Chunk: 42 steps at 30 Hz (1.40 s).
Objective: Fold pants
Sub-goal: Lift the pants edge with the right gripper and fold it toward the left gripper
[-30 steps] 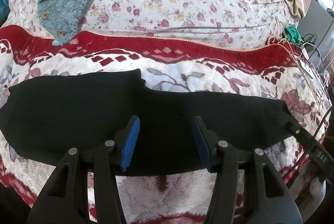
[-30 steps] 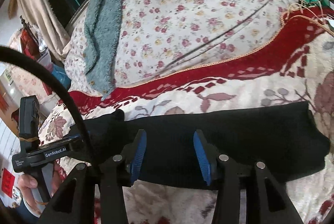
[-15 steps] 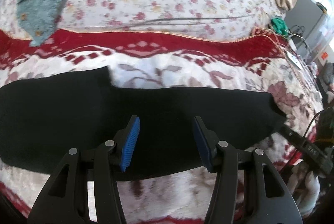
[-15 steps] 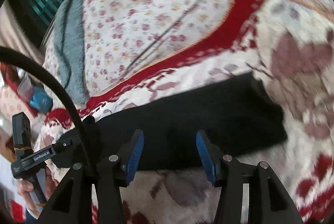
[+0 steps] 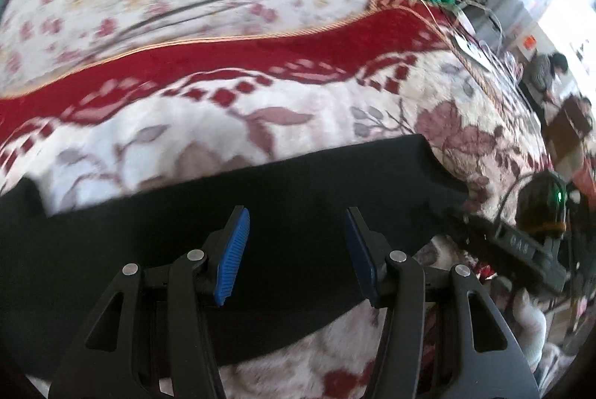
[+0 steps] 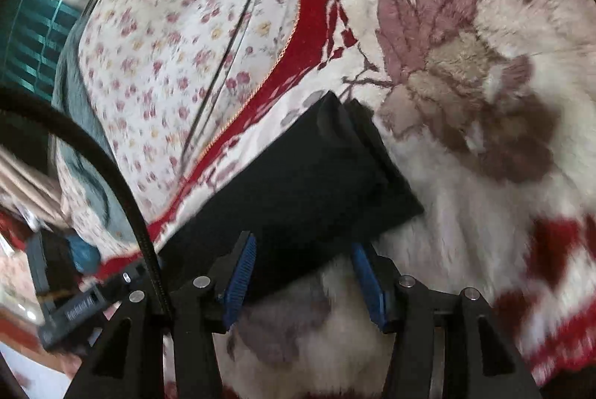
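The big blanket [image 5: 327, 116] with red and white flowers is covering the bed. The black pants [image 5: 298, 198] are lying flat on it in a long strip. In the left wrist view the strip is running from 9 o'clock to 3 o'clock. In the right wrist view the leg end [image 6: 357, 168] is pointing to 1 o'clock, just ahead of the right gripper [image 6: 303, 281]. That gripper is nearer the end, so I think it should grab there. The left gripper [image 5: 296, 252] is hanging over the middle. Both grippers are spread wide apart and are holding nothing. I cannot tell if they are touching the cloth.
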Available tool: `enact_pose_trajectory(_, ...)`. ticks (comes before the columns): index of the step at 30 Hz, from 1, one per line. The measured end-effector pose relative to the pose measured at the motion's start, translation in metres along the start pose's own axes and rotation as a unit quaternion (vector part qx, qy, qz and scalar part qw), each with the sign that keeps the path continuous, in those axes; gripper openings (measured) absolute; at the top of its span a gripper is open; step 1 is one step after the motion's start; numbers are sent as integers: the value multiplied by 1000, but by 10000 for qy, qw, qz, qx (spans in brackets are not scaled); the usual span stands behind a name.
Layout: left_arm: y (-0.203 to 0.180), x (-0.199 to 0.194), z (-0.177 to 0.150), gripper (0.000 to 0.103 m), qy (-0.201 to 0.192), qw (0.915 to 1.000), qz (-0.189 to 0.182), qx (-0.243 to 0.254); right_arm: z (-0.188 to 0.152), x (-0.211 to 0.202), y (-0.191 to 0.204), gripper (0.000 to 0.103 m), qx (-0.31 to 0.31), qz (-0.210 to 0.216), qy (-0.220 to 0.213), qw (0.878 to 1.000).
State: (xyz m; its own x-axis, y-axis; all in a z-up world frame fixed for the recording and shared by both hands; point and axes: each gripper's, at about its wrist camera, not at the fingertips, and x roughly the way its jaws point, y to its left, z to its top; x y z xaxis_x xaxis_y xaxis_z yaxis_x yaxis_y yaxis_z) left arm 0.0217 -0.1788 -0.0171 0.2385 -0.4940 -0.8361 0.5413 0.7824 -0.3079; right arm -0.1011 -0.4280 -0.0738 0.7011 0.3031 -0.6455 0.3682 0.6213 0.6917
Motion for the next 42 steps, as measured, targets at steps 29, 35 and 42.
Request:
enact_pose_trajectory(29,-80,119,64,89,1552,9353,-1522,2791,3,-1,-36,37,610,936,-448,9927)
enact_pose_trajectory(35,-94,124,62,70,1482,9266,-1430,3147,6,0,-43,29,745,1102,-548,9896)
enact_pose_trajectory(42,-96,117,57,28,1247,9283,-1661,3083,7,3,-44,15,757,1287,-604,9869)
